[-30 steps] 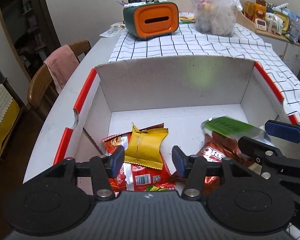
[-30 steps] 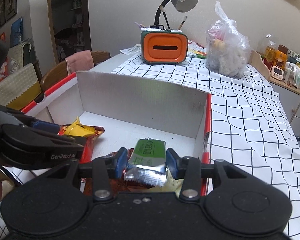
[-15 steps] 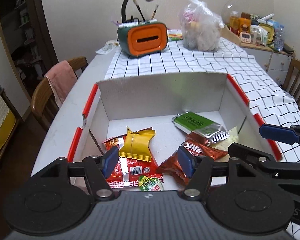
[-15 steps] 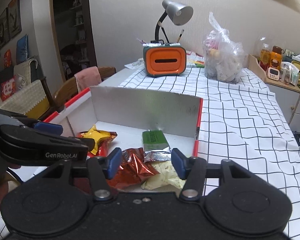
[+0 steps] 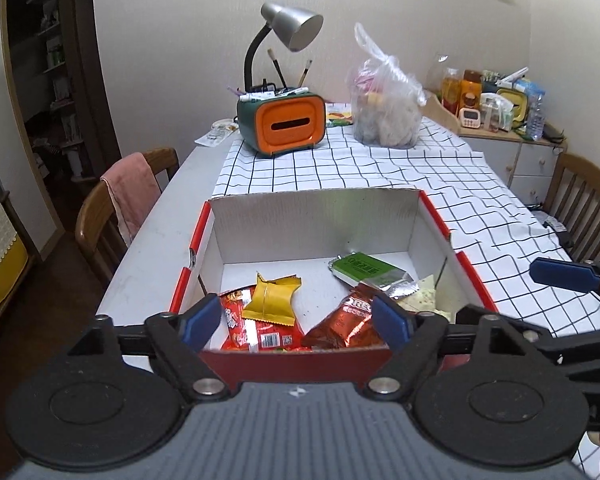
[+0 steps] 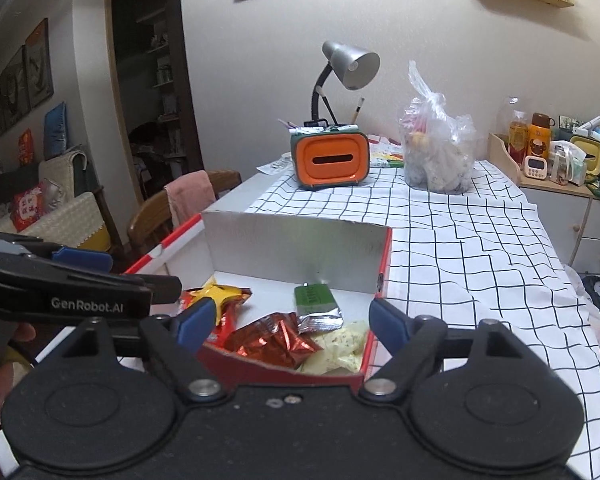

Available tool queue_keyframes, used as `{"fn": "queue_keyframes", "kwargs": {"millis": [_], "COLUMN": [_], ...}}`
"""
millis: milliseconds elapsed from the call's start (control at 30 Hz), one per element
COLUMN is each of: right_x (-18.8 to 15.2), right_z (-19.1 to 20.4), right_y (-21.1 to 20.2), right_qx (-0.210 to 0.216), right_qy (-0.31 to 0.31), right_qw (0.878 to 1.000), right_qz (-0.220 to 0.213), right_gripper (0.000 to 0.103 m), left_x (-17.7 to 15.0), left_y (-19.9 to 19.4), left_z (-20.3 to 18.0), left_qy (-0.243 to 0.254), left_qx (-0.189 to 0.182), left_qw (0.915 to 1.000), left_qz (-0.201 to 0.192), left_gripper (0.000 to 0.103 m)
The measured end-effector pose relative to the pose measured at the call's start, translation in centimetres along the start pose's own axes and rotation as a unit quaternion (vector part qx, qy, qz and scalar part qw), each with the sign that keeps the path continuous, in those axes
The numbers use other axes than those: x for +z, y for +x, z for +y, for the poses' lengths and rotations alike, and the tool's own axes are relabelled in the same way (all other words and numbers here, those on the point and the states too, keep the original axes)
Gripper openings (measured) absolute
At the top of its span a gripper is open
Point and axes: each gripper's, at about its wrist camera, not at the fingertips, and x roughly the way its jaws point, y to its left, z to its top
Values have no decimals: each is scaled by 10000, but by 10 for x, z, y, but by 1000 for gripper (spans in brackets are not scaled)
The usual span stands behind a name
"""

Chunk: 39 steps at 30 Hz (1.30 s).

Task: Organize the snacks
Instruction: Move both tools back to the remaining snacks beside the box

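Ahead of the right gripper [image 6: 288, 322], whose jaws are now apart and empty, the green bar [image 6: 315, 305] lies released in the box [image 6: 296, 246]; left gripper [image 5: 298, 320] jaws apart too.

"OREO" in white on red foil packet [image 5: 350, 314], near front wall of box [image 5: 300, 364]. "GenRobot.AI" on left gripper [image 6: 88, 304] side.

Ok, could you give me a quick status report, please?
Left gripper open, right gripper open. Green packet lying in box. Nothing in the way.
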Motion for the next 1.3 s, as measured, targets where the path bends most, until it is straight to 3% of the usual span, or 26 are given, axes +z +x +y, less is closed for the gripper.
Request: {"fn": "queue_keyframes", "kwargs": {"millis": [67, 300, 867, 1300], "right_x": [-3, -19, -83, -118], "right_z": [2, 9, 14, 14], "right_y": [-9, -32, -39, -28], "right_qx": [62, 223, 373, 326], "right_qy": [13, 14, 379, 511], "right_qw": [10000, 9997, 9969, 9935], "right_qz": [-37, -27, 578, 967], "right_gripper": [96, 102, 103, 103], "left_x": [-5, -26, -90, -120], "left_y": [-7, -26, -36, -3], "left_z": [-1, 0, 43, 86], "left_qy": [17, 36, -455, -819], "left_qx": [-44, -173, -43, 446], "left_qw": [10000, 9998, 9988, 9911], "left_qz": [-7, -19, 163, 949], "left_gripper": [85, 89, 97, 97]}}
